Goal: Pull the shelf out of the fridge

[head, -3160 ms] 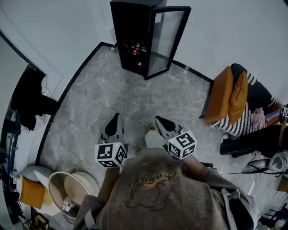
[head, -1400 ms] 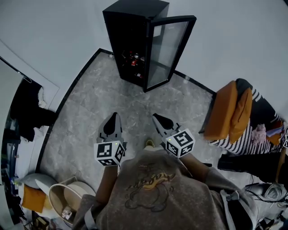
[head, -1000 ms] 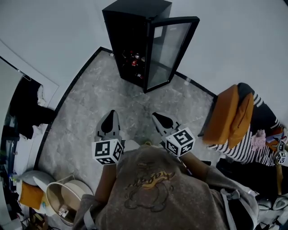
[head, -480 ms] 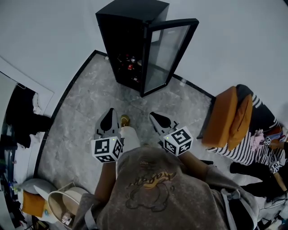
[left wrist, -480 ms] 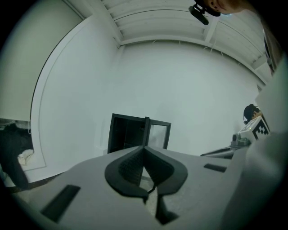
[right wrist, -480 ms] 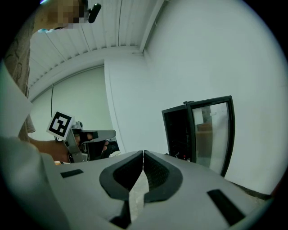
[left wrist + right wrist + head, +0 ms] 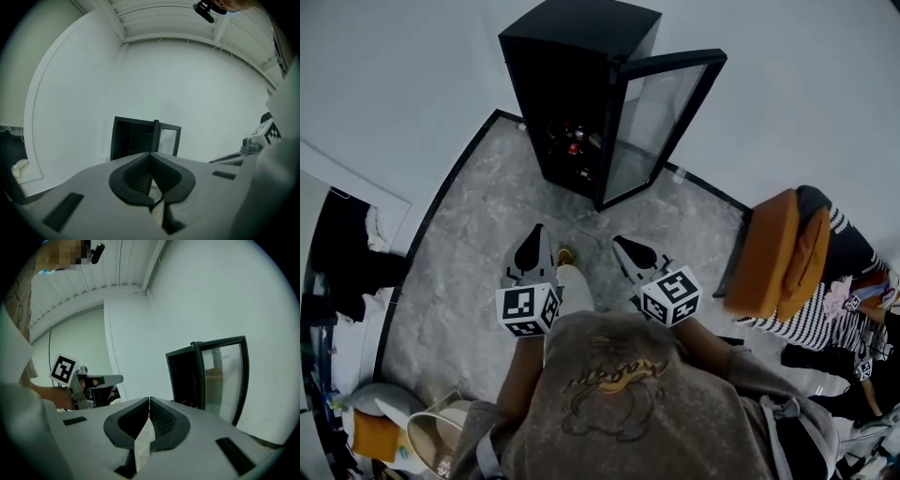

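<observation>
A black fridge (image 7: 567,89) stands against the white wall, its glass door (image 7: 661,117) swung open to the right. Small red and dark items (image 7: 574,148) sit low inside; the shelf itself is too dark to make out. My left gripper (image 7: 537,234) and right gripper (image 7: 619,244) are held side by side over the grey floor, well short of the fridge, both shut and empty. In the left gripper view the fridge (image 7: 133,140) lies straight beyond the left gripper (image 7: 150,154). In the right gripper view the fridge (image 7: 185,380) and its door (image 7: 225,376) stand to the right of the right gripper (image 7: 149,400).
Orange cushions (image 7: 773,248) and a striped cloth (image 7: 825,281) lie on the floor at the right. Dark clothes (image 7: 347,258) hang at the left. A beige basin (image 7: 431,441) sits at the bottom left. The person's shoe (image 7: 567,255) shows between the grippers.
The person has walked towards the fridge, which now appears larger and closer. Both grippers kept their pose, side by side and shut.
</observation>
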`<state>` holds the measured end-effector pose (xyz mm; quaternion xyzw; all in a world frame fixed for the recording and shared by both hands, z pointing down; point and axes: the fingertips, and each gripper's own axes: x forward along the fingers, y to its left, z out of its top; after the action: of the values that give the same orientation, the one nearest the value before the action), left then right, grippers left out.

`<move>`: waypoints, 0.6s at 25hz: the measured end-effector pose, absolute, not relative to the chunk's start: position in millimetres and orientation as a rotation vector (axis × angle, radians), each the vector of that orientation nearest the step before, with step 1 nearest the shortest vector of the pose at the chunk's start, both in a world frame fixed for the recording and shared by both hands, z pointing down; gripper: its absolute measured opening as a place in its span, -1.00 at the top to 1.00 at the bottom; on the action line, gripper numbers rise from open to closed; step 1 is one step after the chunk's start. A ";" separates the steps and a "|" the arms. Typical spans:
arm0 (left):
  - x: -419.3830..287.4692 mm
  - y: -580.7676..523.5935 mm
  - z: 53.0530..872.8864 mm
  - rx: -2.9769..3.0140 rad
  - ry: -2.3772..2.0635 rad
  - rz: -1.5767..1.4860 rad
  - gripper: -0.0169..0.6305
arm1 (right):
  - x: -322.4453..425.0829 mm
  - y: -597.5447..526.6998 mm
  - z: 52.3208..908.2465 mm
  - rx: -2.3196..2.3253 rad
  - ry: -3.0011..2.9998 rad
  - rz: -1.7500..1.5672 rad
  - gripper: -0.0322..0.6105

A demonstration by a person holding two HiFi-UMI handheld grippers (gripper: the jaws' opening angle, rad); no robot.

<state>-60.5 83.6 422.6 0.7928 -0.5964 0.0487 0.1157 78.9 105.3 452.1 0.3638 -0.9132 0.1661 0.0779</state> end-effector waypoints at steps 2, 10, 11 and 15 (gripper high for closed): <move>-64.7 69.5 426.0 2.317 -1.742 0.145 0.93 | 74.6 93.0 453.3 1.096 -2.729 0.503 0.83; -72.7 10.1 430.4 2.322 -1.703 0.158 0.93 | 62.9 44.4 449.5 1.121 -2.706 0.515 0.83; -73.6 2.9 430.7 2.324 -1.697 0.165 0.93 | 61.2 38.6 448.8 1.126 -2.702 0.518 0.83; -79.4 -23.5 434.3 2.325 -1.667 0.183 0.93 | 54.4 17.9 447.1 1.153 -2.683 0.538 0.83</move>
<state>-79.4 -23.5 434.3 0.8035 -0.5759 0.0632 0.1371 54.4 17.9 447.1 0.3869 -0.9002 0.1804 0.0859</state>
